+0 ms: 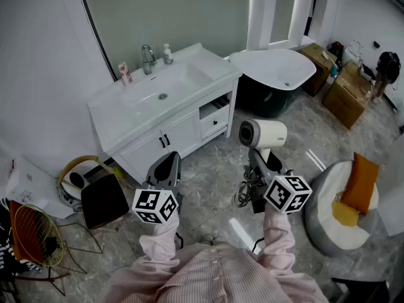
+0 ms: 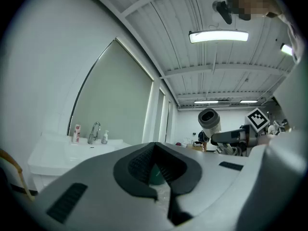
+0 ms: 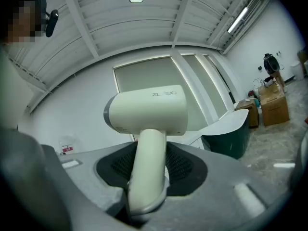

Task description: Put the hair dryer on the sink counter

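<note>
A white hair dryer (image 1: 262, 134) stands upright in the air, its handle clamped in my right gripper (image 1: 255, 161), which is shut on it. Its dark cord (image 1: 242, 192) hangs in a tangle below. In the right gripper view the hair dryer (image 3: 147, 114) fills the middle, its handle between the black pads (image 3: 180, 166). The white sink counter (image 1: 124, 117) with a chrome faucet (image 1: 147, 59) lies ahead to the left, well apart from the dryer. My left gripper (image 1: 166, 169) hovers in front of the cabinet, shut on nothing. The left gripper view shows the sink counter (image 2: 48, 156) and the hair dryer (image 2: 209, 121).
A pink tube (image 1: 125, 74) and a small pump bottle (image 1: 168, 54) stand by the faucet. One cabinet drawer (image 1: 214, 110) is pulled out. A white bathtub (image 1: 278, 71) is behind the dryer; cardboard boxes (image 1: 344, 95), a grey pouf (image 1: 341, 216) and a wire chair (image 1: 35, 237) ring the floor.
</note>
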`<action>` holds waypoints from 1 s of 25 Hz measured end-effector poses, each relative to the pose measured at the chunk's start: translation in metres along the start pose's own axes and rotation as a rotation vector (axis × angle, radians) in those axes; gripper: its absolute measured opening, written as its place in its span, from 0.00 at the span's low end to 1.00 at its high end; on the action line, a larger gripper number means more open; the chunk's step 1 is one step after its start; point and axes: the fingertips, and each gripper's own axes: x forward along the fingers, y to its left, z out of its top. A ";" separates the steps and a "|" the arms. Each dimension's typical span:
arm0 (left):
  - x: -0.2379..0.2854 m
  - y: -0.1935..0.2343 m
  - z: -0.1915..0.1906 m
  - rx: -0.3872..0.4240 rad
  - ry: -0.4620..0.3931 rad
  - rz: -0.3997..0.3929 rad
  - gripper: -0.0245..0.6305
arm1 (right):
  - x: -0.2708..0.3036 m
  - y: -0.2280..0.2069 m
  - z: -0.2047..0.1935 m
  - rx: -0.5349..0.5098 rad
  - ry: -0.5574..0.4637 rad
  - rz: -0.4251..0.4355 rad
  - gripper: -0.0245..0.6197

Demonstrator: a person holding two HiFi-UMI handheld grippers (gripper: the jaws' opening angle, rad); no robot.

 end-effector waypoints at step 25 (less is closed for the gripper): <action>0.027 -0.009 -0.010 -0.002 -0.001 0.029 0.03 | 0.012 -0.026 0.004 0.012 -0.002 0.053 0.29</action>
